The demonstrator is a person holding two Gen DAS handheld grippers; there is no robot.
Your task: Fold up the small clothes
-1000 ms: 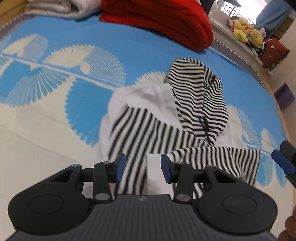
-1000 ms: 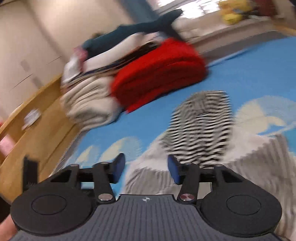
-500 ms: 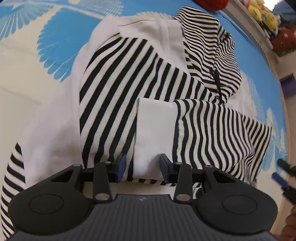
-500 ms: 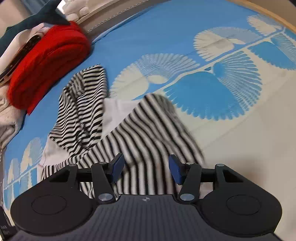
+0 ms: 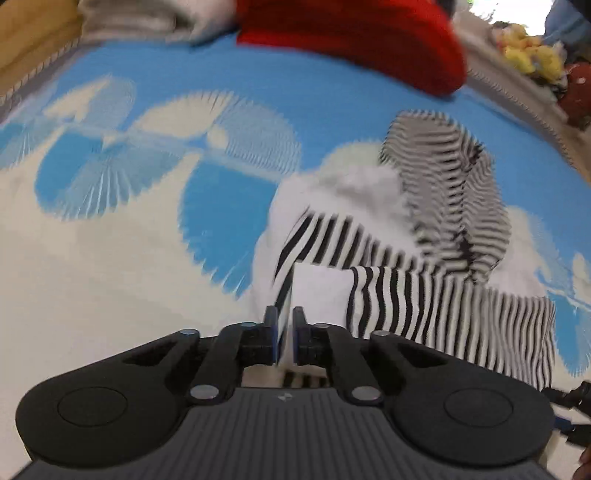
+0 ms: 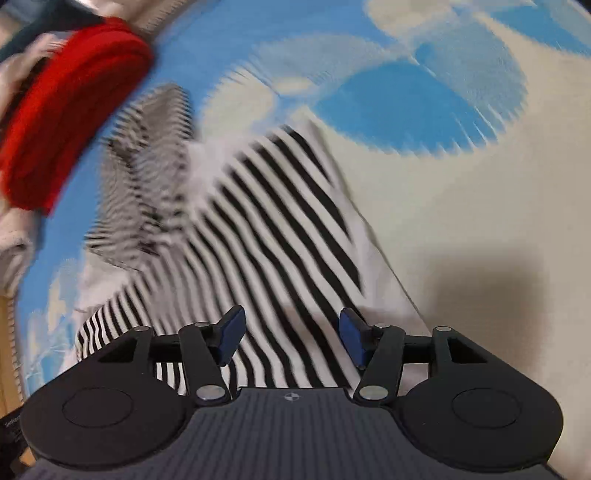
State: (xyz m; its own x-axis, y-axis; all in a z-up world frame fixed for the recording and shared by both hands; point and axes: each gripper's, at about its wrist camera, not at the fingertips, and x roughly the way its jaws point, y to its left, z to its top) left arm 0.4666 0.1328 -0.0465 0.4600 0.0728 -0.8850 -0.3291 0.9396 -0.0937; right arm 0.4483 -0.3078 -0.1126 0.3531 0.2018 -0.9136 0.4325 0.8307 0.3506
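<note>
A small black-and-white striped hooded top (image 5: 424, 295) lies on a blue and cream bedspread (image 5: 110, 258), its hood (image 5: 447, 177) toward the far side. My left gripper (image 5: 284, 317) is shut on the white sleeve cuff (image 5: 321, 291) and holds it raised. In the right wrist view the same top (image 6: 266, 236) spreads out below my right gripper (image 6: 290, 334), which is open and empty just above the striped body near its edge.
A folded red blanket (image 5: 354, 40) and pale folded bedding (image 5: 147, 18) lie at the far side of the bed. Soft toys (image 5: 532, 55) sit on a ledge at far right. A wooden bed frame (image 5: 33, 33) borders the far left.
My left gripper has closed on the white cuff and lifted it up and back. My right gripper has moved lower over the striped body and stays open.
</note>
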